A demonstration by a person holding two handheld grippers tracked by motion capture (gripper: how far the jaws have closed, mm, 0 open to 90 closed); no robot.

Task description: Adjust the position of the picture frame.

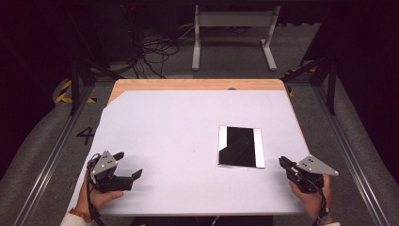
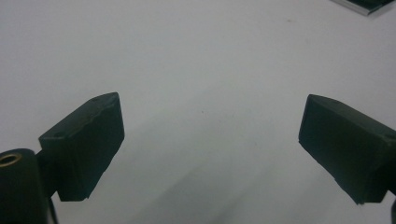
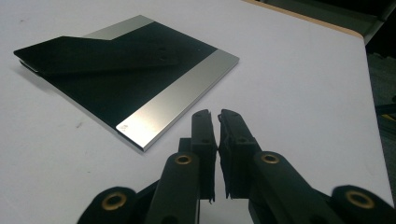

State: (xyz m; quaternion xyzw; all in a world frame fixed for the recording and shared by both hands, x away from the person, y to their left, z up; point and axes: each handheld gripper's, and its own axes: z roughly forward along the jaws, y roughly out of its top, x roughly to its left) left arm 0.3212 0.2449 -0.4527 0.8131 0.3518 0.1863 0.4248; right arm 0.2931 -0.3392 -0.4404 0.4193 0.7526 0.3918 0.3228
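Right gripper (image 3: 214, 114) sat low in the right gripper view with its two black jaws pressed almost together, only a thin slit between them, and nothing between them. It pointed at the near corner of a flat black slab with brushed silver bands (image 3: 126, 77), probably a tablet or a tile, which lay just ahead in the upper left of that frame, apart from the jaw tips. In the high view the same gripper (image 1: 283, 163) rested at the lower right, just right of the slab (image 1: 241, 146), which lay flat right of centre on the white table (image 1: 179, 122). That closeness suggested an approach to the slab's edge, since so thin a thing offers little else to grip.

Left gripper (image 1: 128, 165) waited at the lower left, well apart from the slab, jaws spread wide and empty over bare table, likely kept ready to steady it.
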